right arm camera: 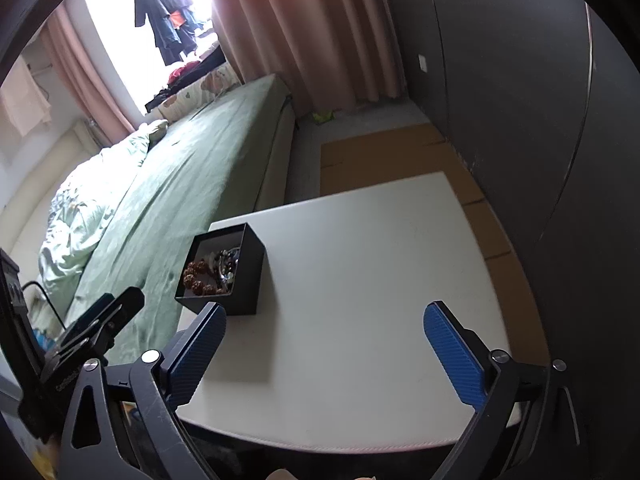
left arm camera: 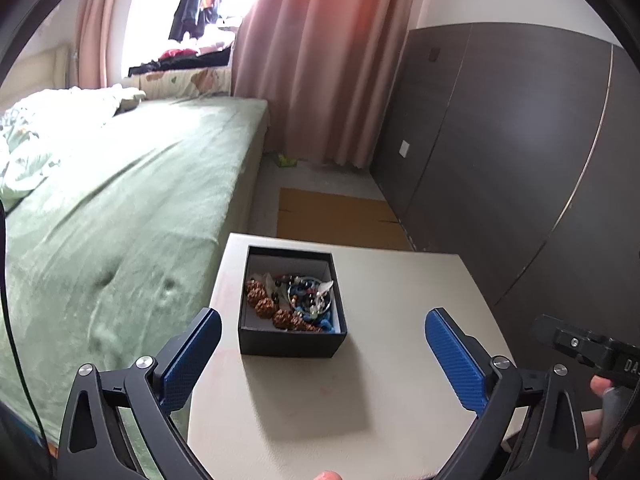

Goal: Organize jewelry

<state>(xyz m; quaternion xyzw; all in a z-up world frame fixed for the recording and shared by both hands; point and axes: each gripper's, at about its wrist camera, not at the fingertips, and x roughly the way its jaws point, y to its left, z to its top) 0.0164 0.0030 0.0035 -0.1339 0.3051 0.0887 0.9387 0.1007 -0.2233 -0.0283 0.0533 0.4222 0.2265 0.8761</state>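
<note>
A black open box (left arm camera: pixel 291 343) stands on the white table (left arm camera: pixel 380 380) near its left edge. It holds a brown bead bracelet (left arm camera: pixel 266 307) and a tangle of dark, blue and silver jewelry (left arm camera: pixel 310 295). My left gripper (left arm camera: pixel 323 322) is open and empty, its blue pads just short of the box on either side. In the right wrist view the box (right arm camera: pixel 236 280) sits at the table's left edge (right arm camera: pixel 360 300) with the brown bracelet (right arm camera: pixel 196 276) inside. My right gripper (right arm camera: pixel 325 316) is open and empty, to the right of the box.
A bed with a green cover (left arm camera: pixel 120 208) runs along the table's left side. A dark cabinet (left arm camera: pixel 520 160) stands to the right. Cardboard (left arm camera: pixel 340 216) lies on the floor beyond the table. Pink curtains (left arm camera: pixel 320 60) hang at the back.
</note>
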